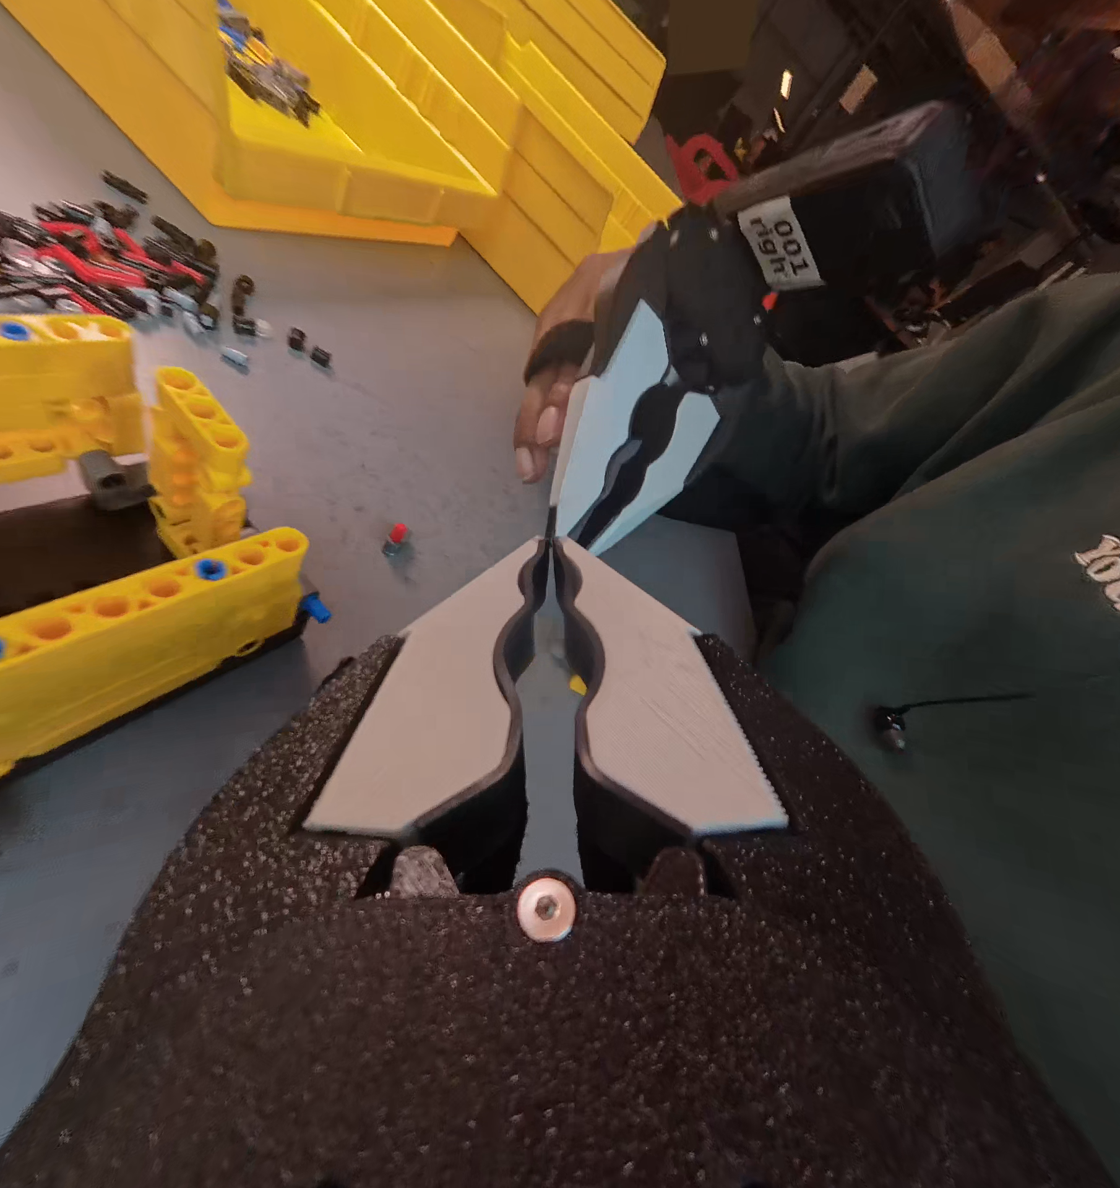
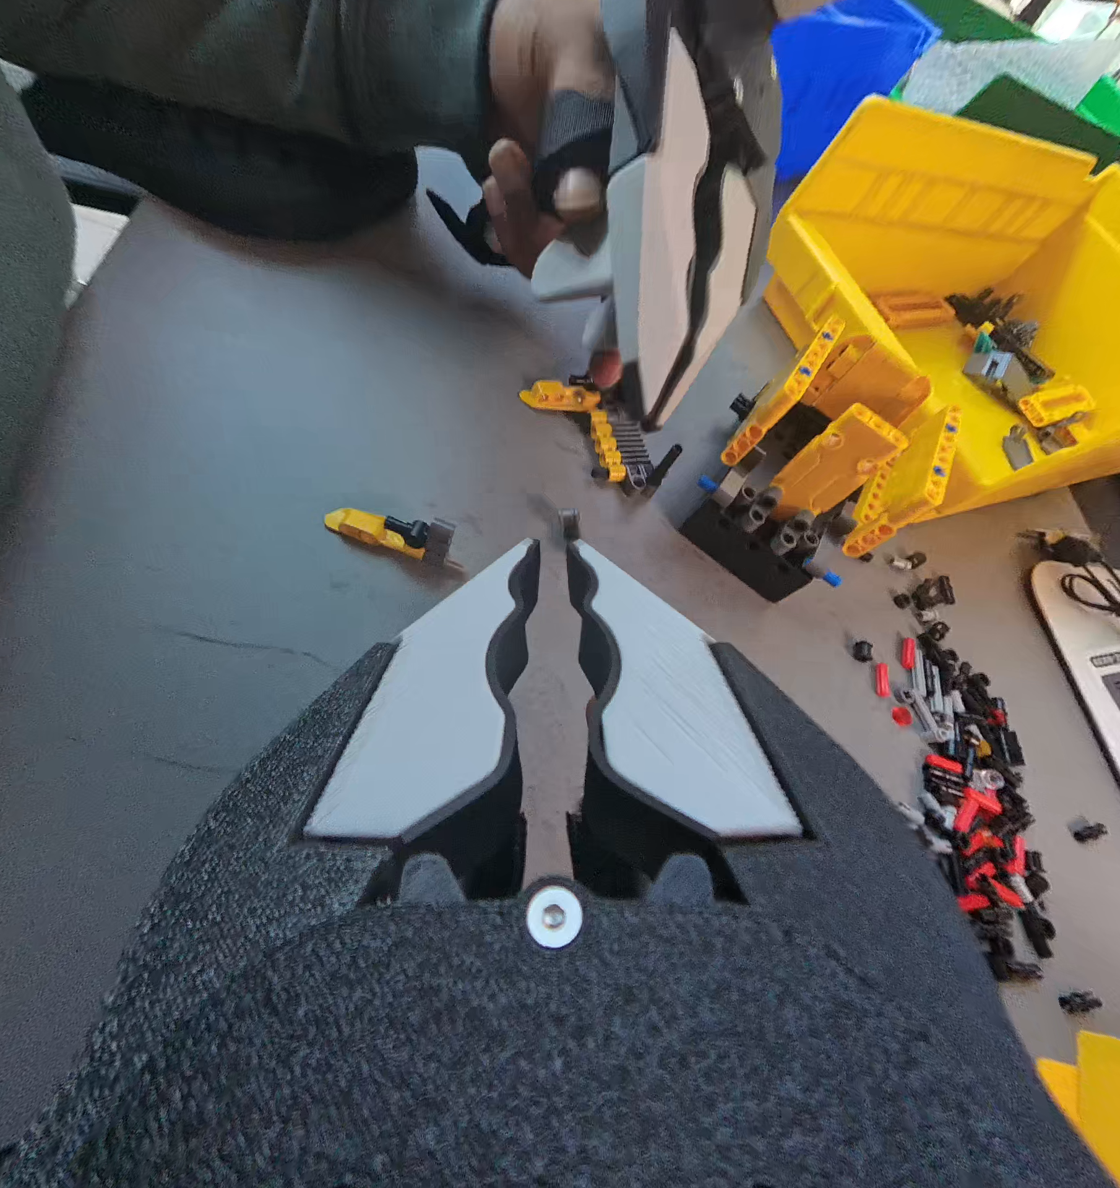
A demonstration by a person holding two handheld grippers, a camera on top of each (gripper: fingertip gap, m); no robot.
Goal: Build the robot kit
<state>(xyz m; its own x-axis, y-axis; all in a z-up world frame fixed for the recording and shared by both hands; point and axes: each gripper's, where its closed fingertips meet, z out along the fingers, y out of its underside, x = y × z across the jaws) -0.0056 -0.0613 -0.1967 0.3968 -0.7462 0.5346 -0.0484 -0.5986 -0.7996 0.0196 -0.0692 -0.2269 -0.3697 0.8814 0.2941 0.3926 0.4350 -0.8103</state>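
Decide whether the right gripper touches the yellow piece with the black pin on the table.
Apart. The right wrist view shows bare grey table between the right gripper and the yellow piece.

A workshop or lab bench is showing here. Yellow bins [image 2: 969, 212] are sitting along the grey tabletop's [image 2: 223, 450] far edge, a pile of small red and black building-toy parts [image 2: 975, 791] is lying loose near its right edge, and a half-built yellow model [image 2: 827, 450] is standing beside the bins.
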